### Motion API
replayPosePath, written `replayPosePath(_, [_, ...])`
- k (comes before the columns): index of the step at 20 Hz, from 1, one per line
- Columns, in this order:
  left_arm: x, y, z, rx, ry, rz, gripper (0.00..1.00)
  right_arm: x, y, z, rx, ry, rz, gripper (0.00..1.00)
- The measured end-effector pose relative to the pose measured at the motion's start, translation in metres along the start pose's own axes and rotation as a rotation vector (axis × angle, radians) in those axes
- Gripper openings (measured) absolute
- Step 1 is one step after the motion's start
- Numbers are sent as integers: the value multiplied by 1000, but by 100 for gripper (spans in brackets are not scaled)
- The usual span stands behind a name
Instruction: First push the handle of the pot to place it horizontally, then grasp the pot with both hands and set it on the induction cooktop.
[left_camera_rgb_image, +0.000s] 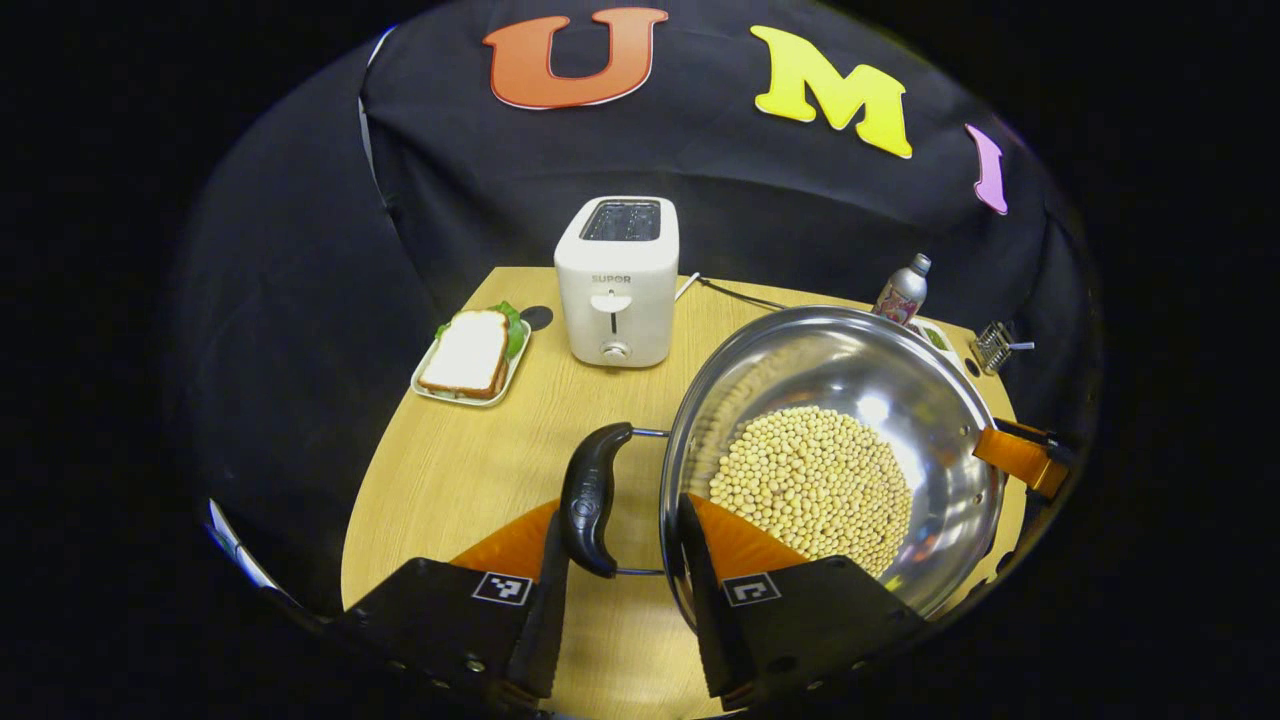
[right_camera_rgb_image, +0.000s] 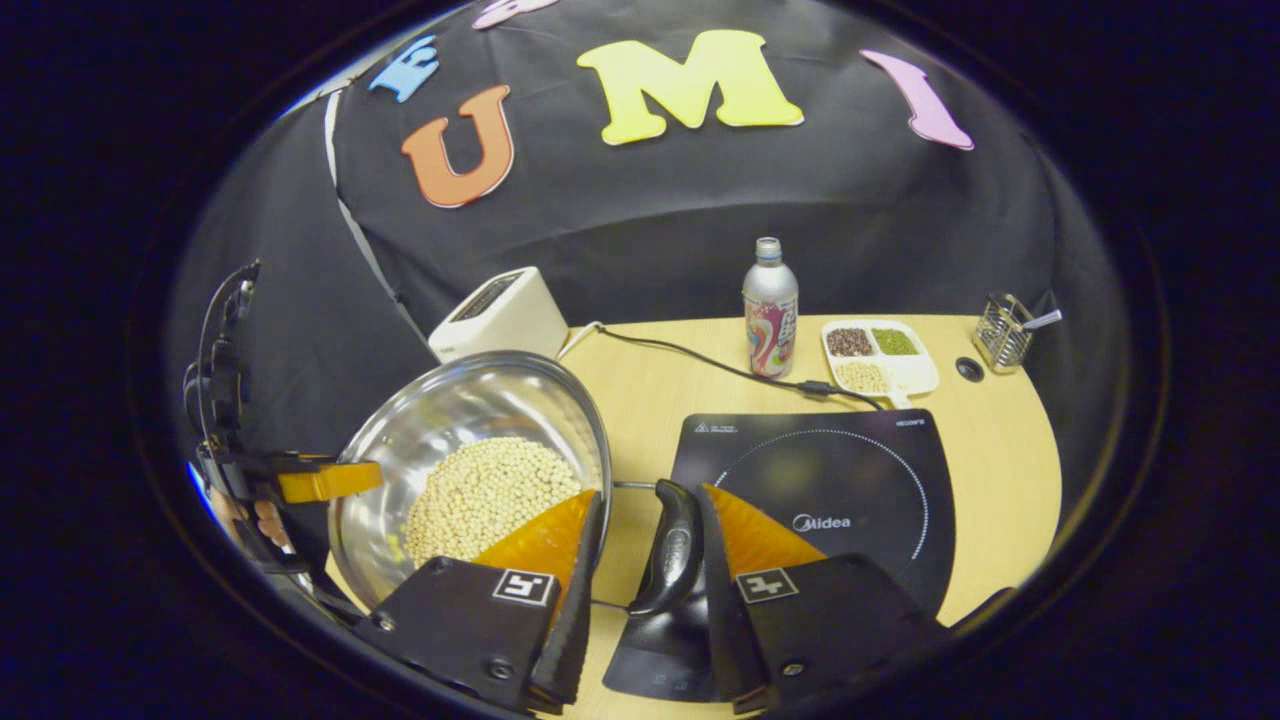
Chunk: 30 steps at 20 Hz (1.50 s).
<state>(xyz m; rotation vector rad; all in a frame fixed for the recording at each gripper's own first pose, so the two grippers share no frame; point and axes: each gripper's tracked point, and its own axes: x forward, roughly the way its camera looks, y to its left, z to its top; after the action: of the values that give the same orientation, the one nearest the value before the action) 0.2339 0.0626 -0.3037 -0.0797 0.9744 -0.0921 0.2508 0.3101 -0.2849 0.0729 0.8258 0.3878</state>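
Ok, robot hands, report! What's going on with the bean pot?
Left gripper open around the left handle. Right gripper open around the right handle. Pot beside the cooktop, not on it. Nothing on the cooktop.

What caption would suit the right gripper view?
Hand-held gripper straddling the handle of a bean-filled steel pot, beside the induction cooktop.

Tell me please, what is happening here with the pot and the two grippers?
A person holds a gripper in each hand and is handling a steel pot full of soybeans. The left gripper straddles one black handle; the right gripper straddles the other handle. Whether the fingers press yet is hard to tell. The pot appears tilted beside the induction cooktop, not on it. A toaster stands behind.
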Motion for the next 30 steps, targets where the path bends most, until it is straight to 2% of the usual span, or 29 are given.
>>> replayPosePath(1, [-5, -4, 3, 0, -8, -6, 54, -9, -4, 6, -5, 1, 3, 50])
replayPosePath(2, [-9, -10, 4, -5, -11, -13, 44, -18, -8, 10, -9, -2, 3, 48])
replayPosePath(3, [-15, -18, 6, -5, -16, -18, 64, -26, -14, 15, -13, -8, -2, 48])
replayPosePath(4, [-19, -28, 9, 2, -20, -23, 54, -33, -21, 19, -11, -10, -9, 48])
replayPosePath(5, [-24, -37, 11, 6, -23, -28, 64, -39, -28, 24, -7, -13, -15, 51])
replayPosePath(6, [-28, -47, 14, 7, -26, -33, 59, -46, -35, 27, -1, -17, -20, 48])
replayPosePath(7, [-32, -55, 18, 10, -33, -40, 54, -51, -43, 32, 0, -21, -25, 51])
replayPosePath(8, [-33, -64, 22, 14, -37, -47, 64, -57, -52, 35, 6, -28, -32, 51])
replayPosePath(10, [-35, -82, 26, 27, -40, -60, 64, -69, -68, 40, 6, -35, -49, 48])
replayPosePath(11, [-36, -92, 28, 33, -42, -66, 54, -74, -77, 42, 6, -37, -56, 48])
replayPosePath(12, [-37, -103, 30, 38, -42, -73, 64, -78, -86, 44, 11, -41, -63, 51])
replayPosePath(13, [-37, -114, 30, 44, -43, -79, 64, -83, -95, 45, 10, -42, -69, 48])
replayPosePath(14, [-36, -122, 29, 50, -44, -84, 54, -86, -105, 45, 14, -46, -75, 48])
replayPosePath(17, [-36, -150, 31, 74, -49, -94, 54, -96, -135, 44, 24, -43, -90, 48])
replayPosePath(18, [-34, -161, 31, 82, -50, -100, 54, -99, -145, 41, 33, -38, -92, 51])
replayPosePath(19, [-31, -174, 29, 87, -51, -109, 54, -102, -157, 41, 34, -34, -96, 48])
replayPosePath(21, [-24, -195, 25, 101, -51, -119, 54, -105, -179, 41, 43, -33, -109, 51])
replayPosePath(25, [-7, -227, 20, 113, -49, -126, 54, -100, -211, 35, 60, -37, -112, 48])
replayPosePath(26, [-2, -231, 20, 113, -53, -122, 54, -94, -219, 32, 59, -35, -105, 51])
replayPosePath(30, [16, -240, 13, 112, -55, -99, 54, -72, -238, 20, 70, -22, -83, 48])
